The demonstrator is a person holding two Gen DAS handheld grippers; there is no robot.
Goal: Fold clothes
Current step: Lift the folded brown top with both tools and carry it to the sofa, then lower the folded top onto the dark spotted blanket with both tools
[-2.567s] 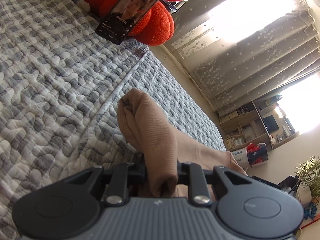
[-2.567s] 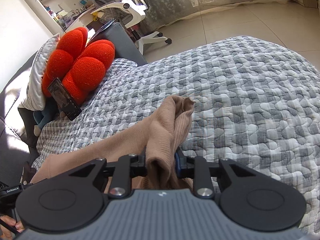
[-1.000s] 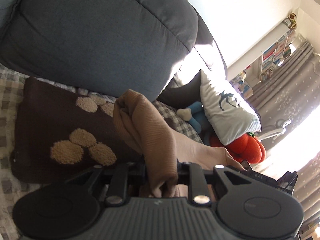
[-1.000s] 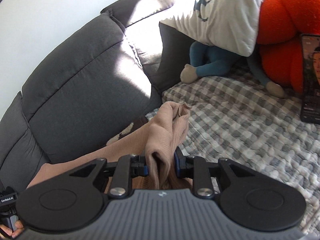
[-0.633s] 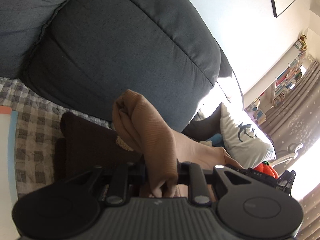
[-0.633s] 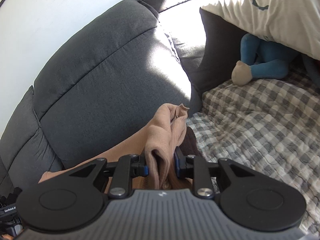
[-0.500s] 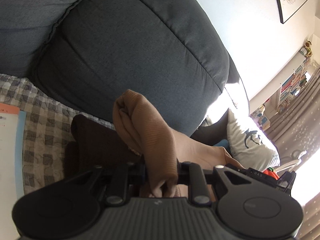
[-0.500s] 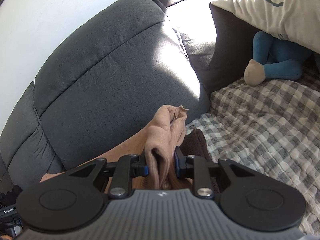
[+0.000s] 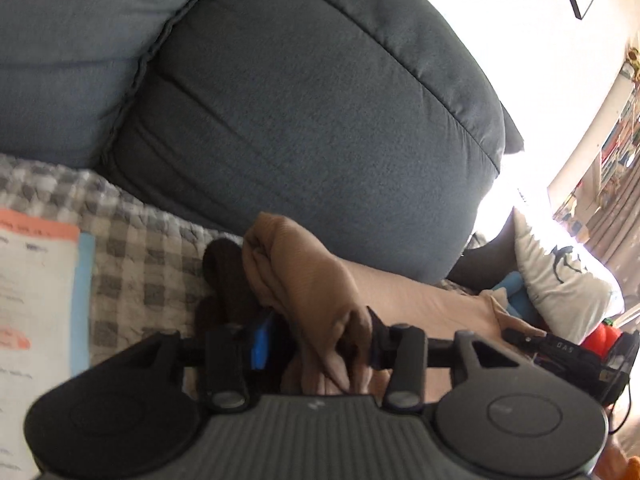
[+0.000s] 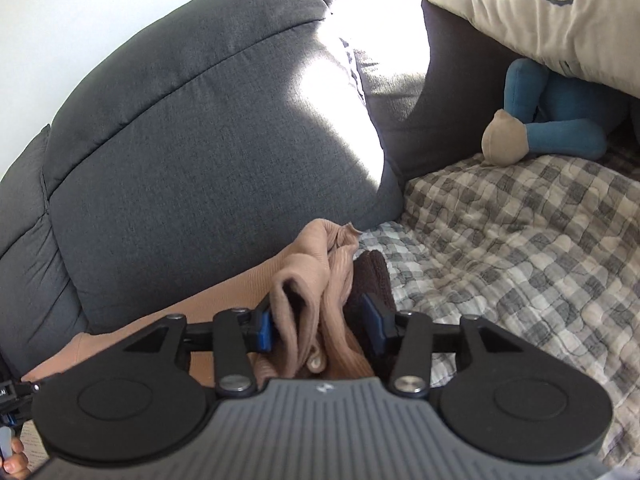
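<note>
Against the grey sofa back (image 10: 192,128), both tools have just been opening. The left tool (image 9: 316,344) and right tool (image 10: 320,330) stand parted, the tan garment (image 10: 316,280) lying loose between their pads.

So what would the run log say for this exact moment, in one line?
step: release | left gripper: jaws just opened, tan garment loose between | right gripper: same | under it: dark brown garment

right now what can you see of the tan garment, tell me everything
The tan garment is a ribbed knit, light brown, bunched into loose folds. One bunch sits between the left gripper jaws, another between the right gripper jaws; both pairs have just been opening and no longer pinch it. Its middle stretches flat along the foot of the grey sofa back cushion. It lies over a dark brown folded item on the checked quilt.
</note>
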